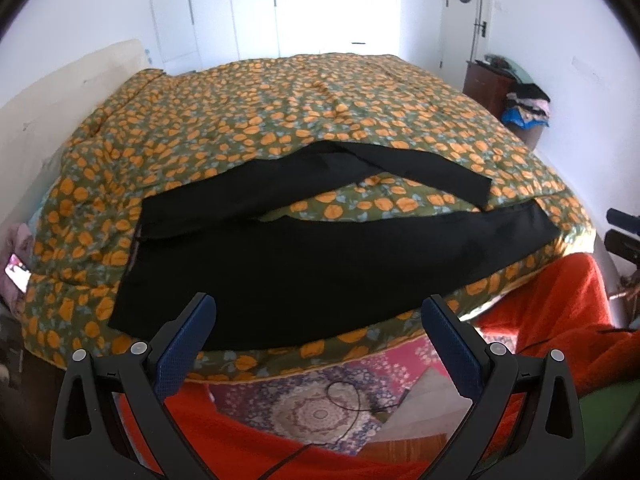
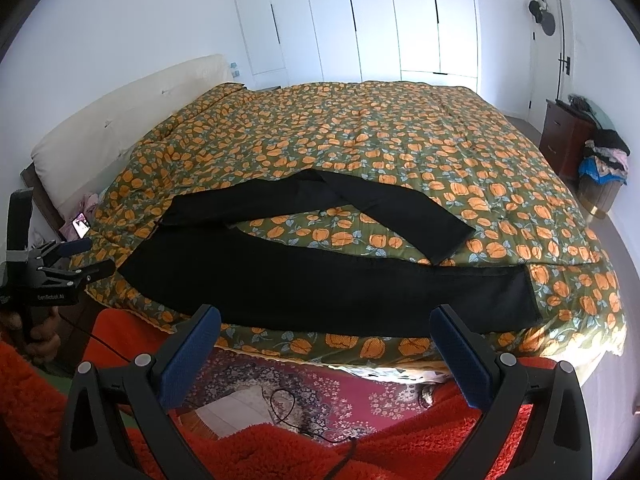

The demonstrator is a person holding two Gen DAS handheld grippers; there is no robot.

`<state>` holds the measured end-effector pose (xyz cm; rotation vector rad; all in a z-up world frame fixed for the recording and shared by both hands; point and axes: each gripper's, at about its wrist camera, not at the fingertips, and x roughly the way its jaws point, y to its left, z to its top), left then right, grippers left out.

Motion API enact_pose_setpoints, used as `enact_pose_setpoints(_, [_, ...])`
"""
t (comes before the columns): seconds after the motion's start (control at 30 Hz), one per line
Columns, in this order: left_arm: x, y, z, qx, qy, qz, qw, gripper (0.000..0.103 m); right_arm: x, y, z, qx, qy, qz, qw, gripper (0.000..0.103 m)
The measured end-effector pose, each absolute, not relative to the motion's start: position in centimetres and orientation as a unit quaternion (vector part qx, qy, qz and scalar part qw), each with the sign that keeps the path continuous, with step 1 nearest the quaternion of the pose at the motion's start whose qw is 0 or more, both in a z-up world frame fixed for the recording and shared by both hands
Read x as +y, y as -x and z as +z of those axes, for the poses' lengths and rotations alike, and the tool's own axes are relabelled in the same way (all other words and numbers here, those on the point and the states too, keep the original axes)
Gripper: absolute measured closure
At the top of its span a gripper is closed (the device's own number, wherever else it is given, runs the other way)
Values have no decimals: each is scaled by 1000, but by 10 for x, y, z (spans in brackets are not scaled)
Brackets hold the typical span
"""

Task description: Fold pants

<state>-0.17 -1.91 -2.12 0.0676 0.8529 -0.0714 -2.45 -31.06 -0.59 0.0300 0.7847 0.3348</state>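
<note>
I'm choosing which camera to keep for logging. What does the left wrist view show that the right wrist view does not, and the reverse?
Only the left wrist view shows the open left gripper head-on, from behind its blue-padded fingers.

Only the right wrist view shows the open right gripper that way, with the left gripper side-on.

Both show the black fabric pants spread on the green orange-flowered bedspread, untouched.

My left tongs [image 1: 318, 312] are spread wide with nothing between the blue pads [image 1: 178, 354]. My right tongs [image 2: 325, 322] gape just as wide, empty, both pointing forward and slightly down.
</note>
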Motion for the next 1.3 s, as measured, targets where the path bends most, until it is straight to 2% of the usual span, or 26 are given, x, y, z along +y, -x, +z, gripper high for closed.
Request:
enact_pose_setpoints(0.7, [-32,-7,-11,386,-32,-45,921,0,-314,21,-13,384,-36,168,907,0])
enact_pose_setpoints(1.3, [-16,7,-29,415,-20,-36,909,0,-329,22,-13,396,-39,142,906,0])
